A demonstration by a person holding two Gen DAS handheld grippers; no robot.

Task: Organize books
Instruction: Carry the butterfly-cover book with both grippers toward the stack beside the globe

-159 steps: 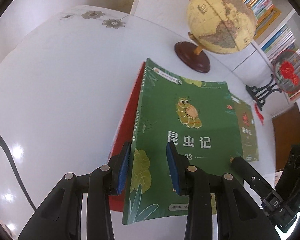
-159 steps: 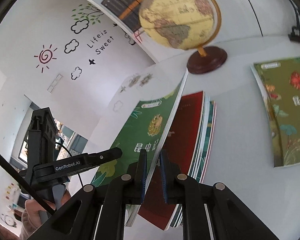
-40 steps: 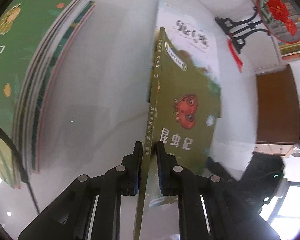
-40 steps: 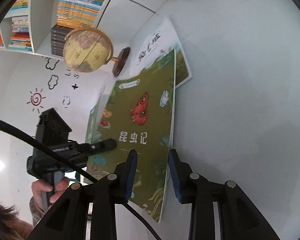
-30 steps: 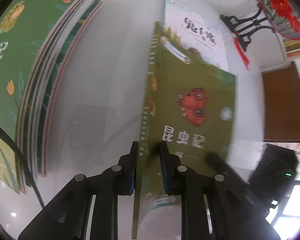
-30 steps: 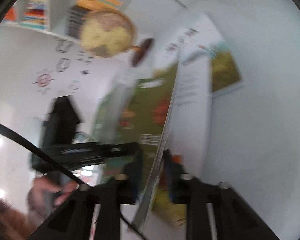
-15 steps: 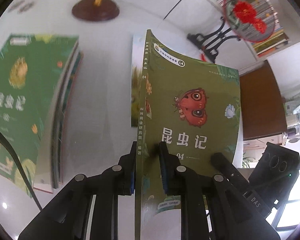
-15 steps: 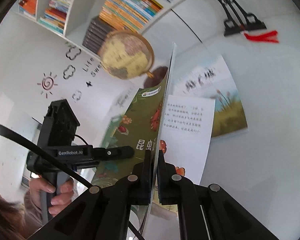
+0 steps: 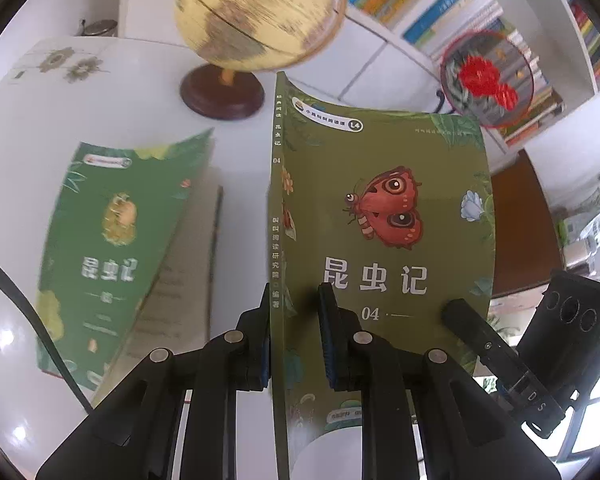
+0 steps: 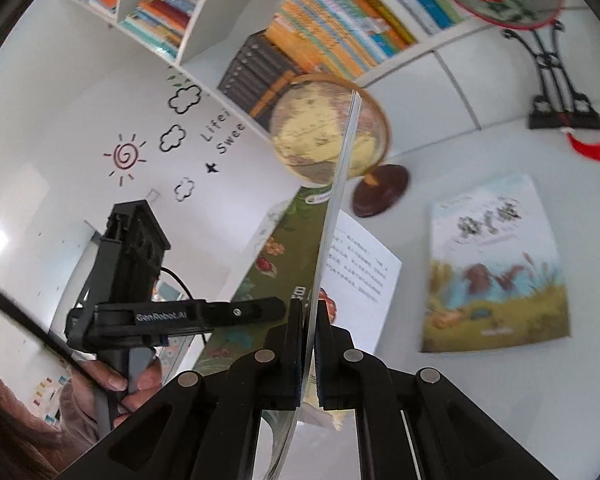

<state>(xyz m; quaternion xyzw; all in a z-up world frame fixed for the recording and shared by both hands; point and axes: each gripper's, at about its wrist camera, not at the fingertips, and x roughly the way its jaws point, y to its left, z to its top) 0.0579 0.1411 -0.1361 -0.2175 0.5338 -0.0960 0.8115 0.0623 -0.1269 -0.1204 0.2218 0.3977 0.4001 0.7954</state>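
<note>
An olive-green book [image 9: 384,208] with a red butterfly on its cover hangs in the air above the white table [image 9: 16,152], upright and slightly bowed. My left gripper [image 9: 295,296] is shut on its spine near the bottom. My right gripper [image 10: 309,306] is shut on the opposite edge of the book [image 10: 332,208], seen edge-on; a white printed side shows to the right of it. The right gripper's fingers [image 9: 464,320] also show at the cover's lower right in the left wrist view. A stack of books [image 9: 112,240] topped by a green caterpillar cover lies on the left.
A white book with a landscape cover [image 10: 496,268] lies flat on the table. A globe [image 9: 256,12] stands at the back, with a red fan ornament [image 9: 484,80] on a black stand to its right. Filled bookshelves [image 10: 332,28] line the wall. A hand [image 10: 112,384] holds the left gripper.
The right gripper closed on the book's free edge. Both grippers then rose together with the butterfly book, lifting it off the white book, and both views tilted up toward the globe and shelves.
</note>
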